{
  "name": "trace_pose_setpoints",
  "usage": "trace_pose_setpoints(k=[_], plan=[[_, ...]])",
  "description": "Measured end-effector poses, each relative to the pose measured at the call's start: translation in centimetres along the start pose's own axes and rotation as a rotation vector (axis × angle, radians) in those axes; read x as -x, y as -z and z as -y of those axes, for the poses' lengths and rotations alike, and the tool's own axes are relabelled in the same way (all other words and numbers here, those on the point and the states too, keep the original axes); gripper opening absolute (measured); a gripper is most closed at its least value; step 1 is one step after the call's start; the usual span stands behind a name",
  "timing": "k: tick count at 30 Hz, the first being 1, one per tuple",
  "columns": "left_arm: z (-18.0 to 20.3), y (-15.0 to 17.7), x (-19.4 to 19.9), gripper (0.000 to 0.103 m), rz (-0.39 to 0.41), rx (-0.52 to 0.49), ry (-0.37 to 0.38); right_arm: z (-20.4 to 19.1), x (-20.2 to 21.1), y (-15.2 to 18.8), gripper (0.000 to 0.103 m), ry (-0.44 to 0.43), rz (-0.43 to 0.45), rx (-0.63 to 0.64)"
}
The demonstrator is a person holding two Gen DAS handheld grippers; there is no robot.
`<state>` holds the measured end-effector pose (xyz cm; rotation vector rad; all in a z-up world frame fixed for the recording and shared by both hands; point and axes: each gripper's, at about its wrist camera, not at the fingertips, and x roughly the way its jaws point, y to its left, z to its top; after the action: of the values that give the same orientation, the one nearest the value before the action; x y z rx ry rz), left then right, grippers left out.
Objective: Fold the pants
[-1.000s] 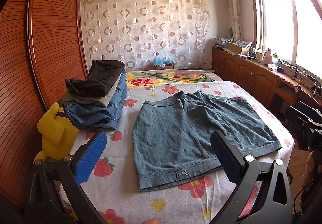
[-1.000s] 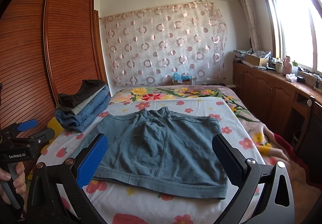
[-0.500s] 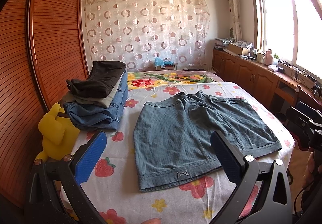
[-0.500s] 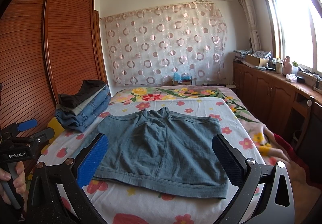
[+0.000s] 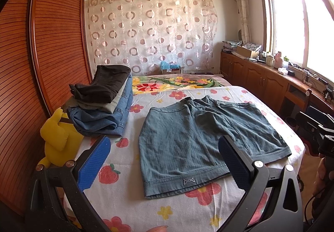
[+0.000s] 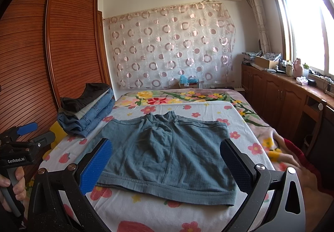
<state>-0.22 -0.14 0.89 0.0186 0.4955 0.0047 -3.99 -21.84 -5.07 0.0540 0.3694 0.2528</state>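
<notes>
A pair of blue-grey shorts (image 5: 200,140) lies spread flat on the flowered bed sheet (image 5: 162,207), legs toward me. It also shows in the right wrist view (image 6: 167,152). My left gripper (image 5: 162,161) is open and empty, held above the bed's near edge in front of the left leg hem. My right gripper (image 6: 167,163) is open and empty, held before the right leg hem. The left gripper's body shows at the left of the right wrist view (image 6: 23,146).
A stack of folded clothes (image 5: 102,104) sits at the bed's left side by a yellow plush toy (image 5: 58,140). A wooden wardrobe (image 5: 31,65) stands left. Low cabinets (image 5: 261,81) run along the right under the window.
The left wrist view has shifted slightly, so the shorts sit a little more to the right. The right gripper has not moved. Both grippers stay open.
</notes>
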Motion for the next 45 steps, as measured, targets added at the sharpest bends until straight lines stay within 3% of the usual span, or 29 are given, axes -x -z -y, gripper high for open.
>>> trace_pose_setpoints(k=[27, 45], plan=[[0.0, 0.2, 0.0, 0.103, 0.004, -0.002, -0.001, -0.1, 0.0, 0.0, 0.103, 0.0, 0.001, 0.001], [-1.1, 2.1, -3.3, 0.103, -0.119, 0.02, 0.016, 1.1, -1.6, 0.2, 0.103, 0.01, -0.096, 0.018]])
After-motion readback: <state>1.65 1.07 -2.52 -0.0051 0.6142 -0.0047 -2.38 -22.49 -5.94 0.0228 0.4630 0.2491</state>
